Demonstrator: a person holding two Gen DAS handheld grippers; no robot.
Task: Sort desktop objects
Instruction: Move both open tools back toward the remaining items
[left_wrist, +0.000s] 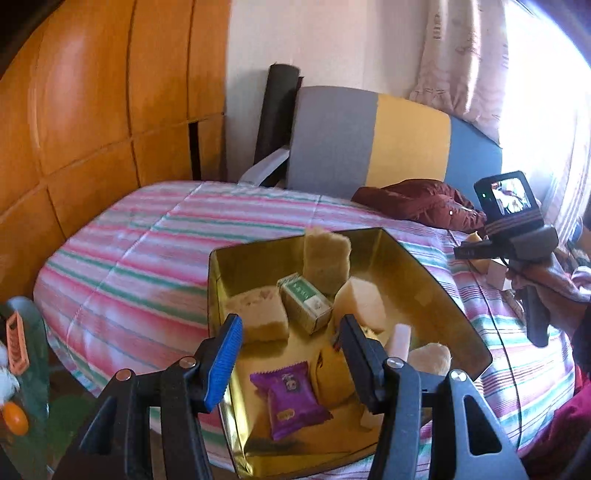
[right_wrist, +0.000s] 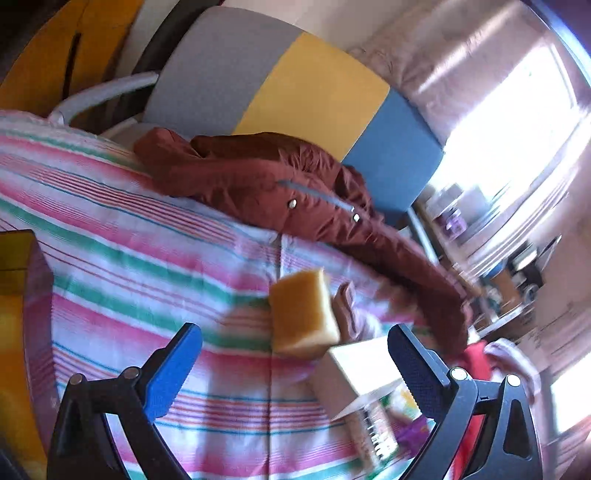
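Your left gripper (left_wrist: 291, 354) hangs over the gold tray (left_wrist: 436, 280) on the striped bedspread (left_wrist: 140, 251), fingers parted and empty above a purple packet (left_wrist: 290, 398), with a green-and-white box (left_wrist: 306, 302) and sponge blocks (left_wrist: 258, 314) beyond. Further right, your right gripper (right_wrist: 295, 350) gapes wide, holding nothing; a yellow sponge (right_wrist: 303, 314) lies on the bedspread beyond its fingers, beside a white box (right_wrist: 358, 373).

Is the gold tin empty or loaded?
Loaded: the gold tin holds a purple packet, a green box and sponges.
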